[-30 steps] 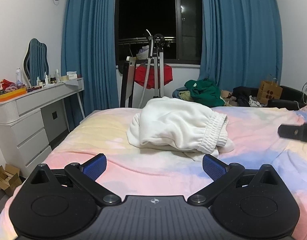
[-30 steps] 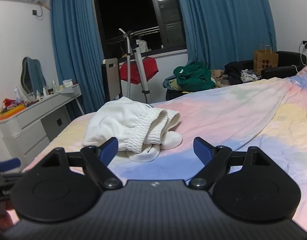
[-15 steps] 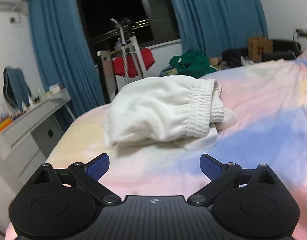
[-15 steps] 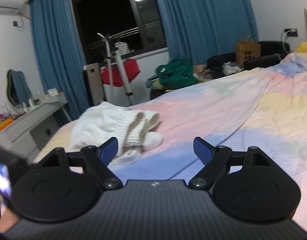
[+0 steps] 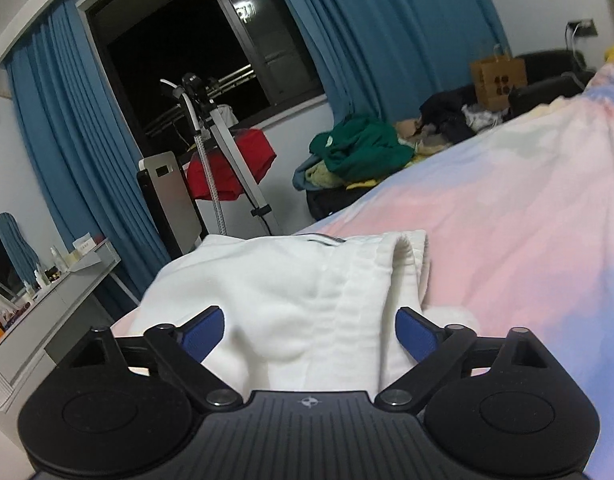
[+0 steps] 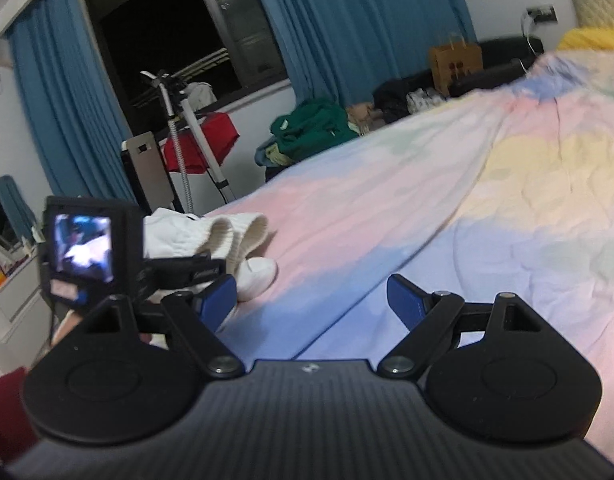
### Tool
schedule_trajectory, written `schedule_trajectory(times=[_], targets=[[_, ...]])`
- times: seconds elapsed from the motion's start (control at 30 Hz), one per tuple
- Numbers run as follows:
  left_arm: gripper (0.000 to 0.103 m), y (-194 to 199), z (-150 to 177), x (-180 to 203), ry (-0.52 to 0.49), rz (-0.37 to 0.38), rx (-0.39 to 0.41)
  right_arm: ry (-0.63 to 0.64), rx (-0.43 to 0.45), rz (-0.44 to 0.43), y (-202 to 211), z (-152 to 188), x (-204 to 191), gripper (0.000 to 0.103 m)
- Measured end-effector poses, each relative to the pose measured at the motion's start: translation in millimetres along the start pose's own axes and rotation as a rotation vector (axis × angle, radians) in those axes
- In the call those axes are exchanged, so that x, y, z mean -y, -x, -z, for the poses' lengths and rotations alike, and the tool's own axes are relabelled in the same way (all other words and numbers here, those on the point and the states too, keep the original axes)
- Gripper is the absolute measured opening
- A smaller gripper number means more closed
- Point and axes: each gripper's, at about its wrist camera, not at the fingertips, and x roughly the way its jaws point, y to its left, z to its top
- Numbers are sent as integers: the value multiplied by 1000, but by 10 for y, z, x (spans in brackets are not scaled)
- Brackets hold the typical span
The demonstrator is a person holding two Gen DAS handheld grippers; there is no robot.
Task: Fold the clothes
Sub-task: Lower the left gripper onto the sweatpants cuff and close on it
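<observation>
Straddling the white garment (image 5: 291, 292), left hand-held gripper (image 5: 309, 330) has been closing slightly.

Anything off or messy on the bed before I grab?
Only the white garment: it lies bunched in a heap near the bed's edge, elastic waistband doubled over. Left claw straddles it, open. Nothing spilled or damaged.

- Left gripper (image 5: 310, 334): black ribbed body, two round discs, blue pads (image 5: 413, 333), silver screws.
- Right gripper (image 6: 311, 300): same black build, blue pads (image 6: 403, 295).
</observation>
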Motion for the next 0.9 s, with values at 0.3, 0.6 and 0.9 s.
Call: schedule_trajectory(times=[0.3, 0.6, 0.9], targets=[[73, -472, -338, 265, -17, -68, 42, -38, -39, 27, -243, 50, 64, 84], [34, 3, -368, -33, -7, -69, 123, -35, -8, 28, -253, 50, 33, 84], [7, 1067, -338, -1008, 111, -65, 223, 39, 85, -29, -90, 40, -107, 84]])
